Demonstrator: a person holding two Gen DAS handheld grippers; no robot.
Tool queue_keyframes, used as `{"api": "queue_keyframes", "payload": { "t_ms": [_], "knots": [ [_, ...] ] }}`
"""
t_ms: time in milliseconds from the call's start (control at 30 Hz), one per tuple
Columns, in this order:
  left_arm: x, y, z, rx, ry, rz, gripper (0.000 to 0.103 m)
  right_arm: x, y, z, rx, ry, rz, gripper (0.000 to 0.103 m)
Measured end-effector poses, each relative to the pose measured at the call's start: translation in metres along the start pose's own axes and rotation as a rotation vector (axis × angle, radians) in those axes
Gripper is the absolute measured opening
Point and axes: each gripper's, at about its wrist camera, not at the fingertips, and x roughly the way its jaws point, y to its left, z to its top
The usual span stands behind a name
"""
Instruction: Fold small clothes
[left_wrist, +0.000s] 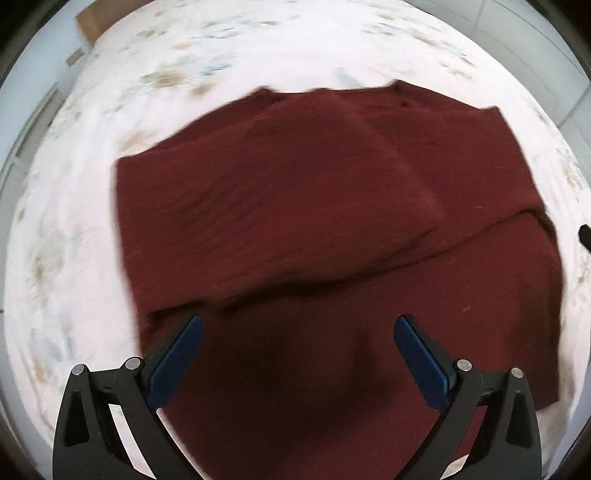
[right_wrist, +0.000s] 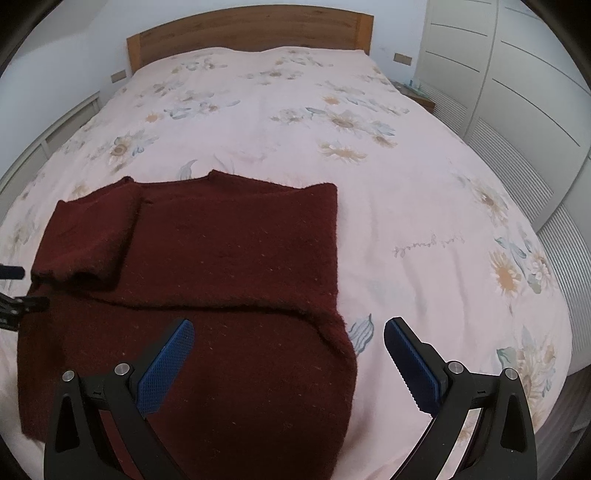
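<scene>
A dark red knitted sweater (right_wrist: 229, 251) lies flat on the bed, with both sleeves folded in over its body. The left sleeve forms a flap (right_wrist: 88, 236) and the right side a wide folded panel. In the left wrist view the sweater (left_wrist: 295, 192) fills the middle, blurred. My left gripper (left_wrist: 299, 325) hangs open above its lower half with nothing between the blue pads (left_wrist: 177, 362). My right gripper (right_wrist: 290, 325) is open too, straddling the sweater's right edge and holding nothing. The left gripper's tips show at the left edge of the right wrist view.
The bed carries a pale pink flowered cover (right_wrist: 424, 229) with bare stretches beyond and right of the sweater. A wooden headboard (right_wrist: 247, 33) stands at the far end. White wardrobe doors (right_wrist: 517, 96) line the right side, with a small bedside table (right_wrist: 419, 98) beside them.
</scene>
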Motion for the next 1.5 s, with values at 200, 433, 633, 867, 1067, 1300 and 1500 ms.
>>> {"api": "queue_keyframes", "payload": {
  "t_ms": [200,433,633,867,1067,1300,1500],
  "knots": [
    [-0.005,0.050,-0.007,-0.014,-0.031,0.066,0.102,0.001,0.021,0.003,-0.053,0.007,0.021,0.103],
    [0.026,0.086,-0.009,-0.084,-0.035,0.119,0.101,0.008,0.045,0.001,-0.107,0.037,0.035,0.103],
    [0.050,0.094,0.003,-0.129,-0.007,0.116,0.068,0.016,0.064,0.000,-0.149,0.064,0.028,0.103],
    [0.058,0.092,0.013,-0.137,-0.037,0.068,0.019,0.021,0.093,0.007,-0.224,0.077,0.038,0.103],
    [0.057,0.107,0.016,-0.187,-0.051,0.014,0.012,0.018,0.130,0.025,-0.300,0.055,0.077,0.103],
    [0.062,0.118,0.016,-0.206,-0.039,-0.017,0.012,0.018,0.215,0.046,-0.487,0.020,0.183,0.103],
    [0.064,0.123,0.014,-0.208,-0.035,-0.020,0.012,0.050,0.293,0.038,-0.688,0.078,0.264,0.102]
  ]
}}
